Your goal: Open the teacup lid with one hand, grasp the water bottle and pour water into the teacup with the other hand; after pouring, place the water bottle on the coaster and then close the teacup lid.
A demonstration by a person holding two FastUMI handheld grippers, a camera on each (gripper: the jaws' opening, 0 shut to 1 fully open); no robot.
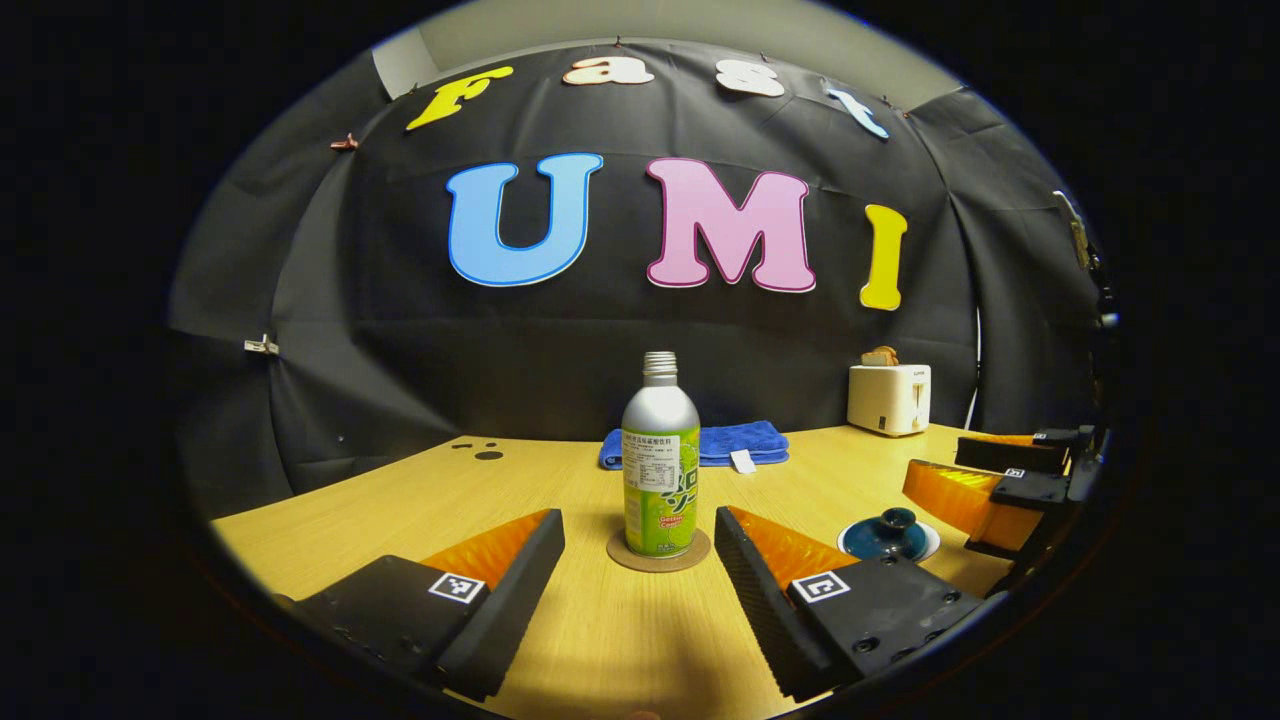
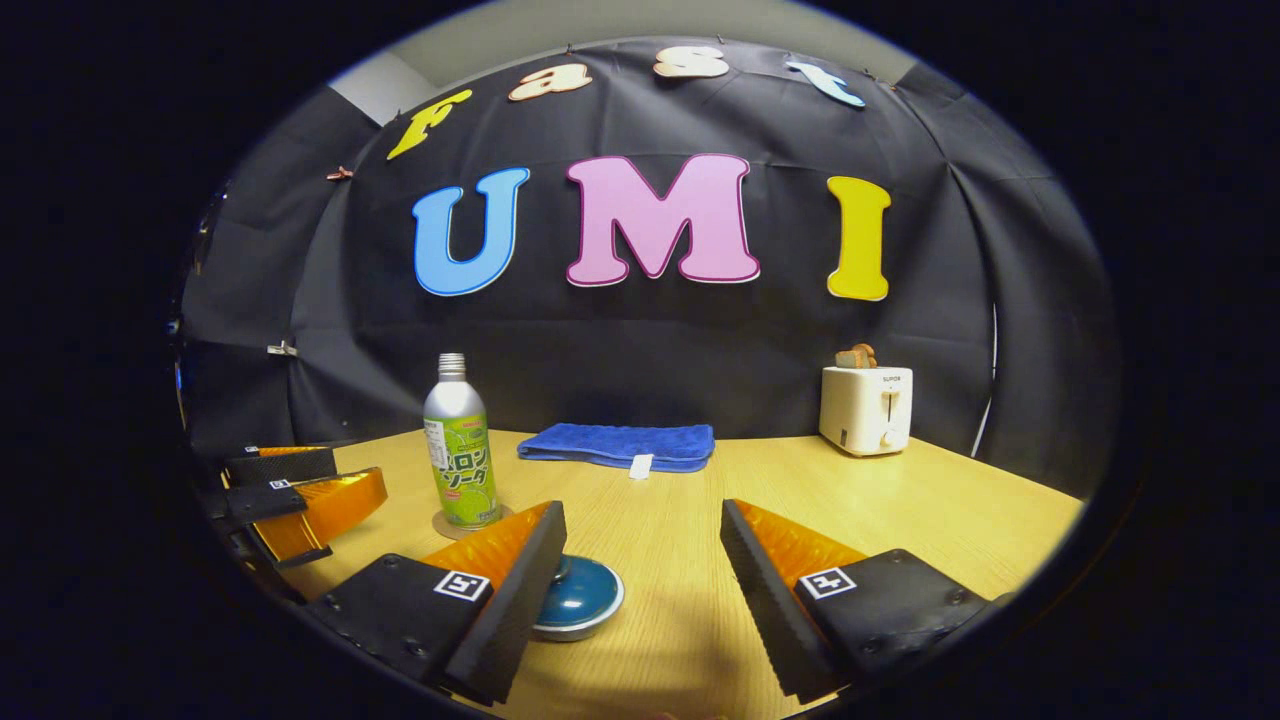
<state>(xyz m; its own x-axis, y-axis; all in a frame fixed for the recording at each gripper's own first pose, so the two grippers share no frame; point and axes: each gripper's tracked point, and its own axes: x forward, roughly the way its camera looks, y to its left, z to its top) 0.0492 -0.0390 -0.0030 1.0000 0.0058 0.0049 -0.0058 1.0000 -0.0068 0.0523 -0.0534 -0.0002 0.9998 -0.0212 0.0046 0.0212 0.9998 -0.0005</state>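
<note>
Water bottle upright on coaster, lidded teacup seemingly beside; both claws agape.

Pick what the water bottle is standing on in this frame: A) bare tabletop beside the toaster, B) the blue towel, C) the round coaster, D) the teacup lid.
C: in the left gripper view the bottle stands upright on the round brown coaster, well in front of the folded blue towel, with the open left claw on either side but not touching it.
</note>
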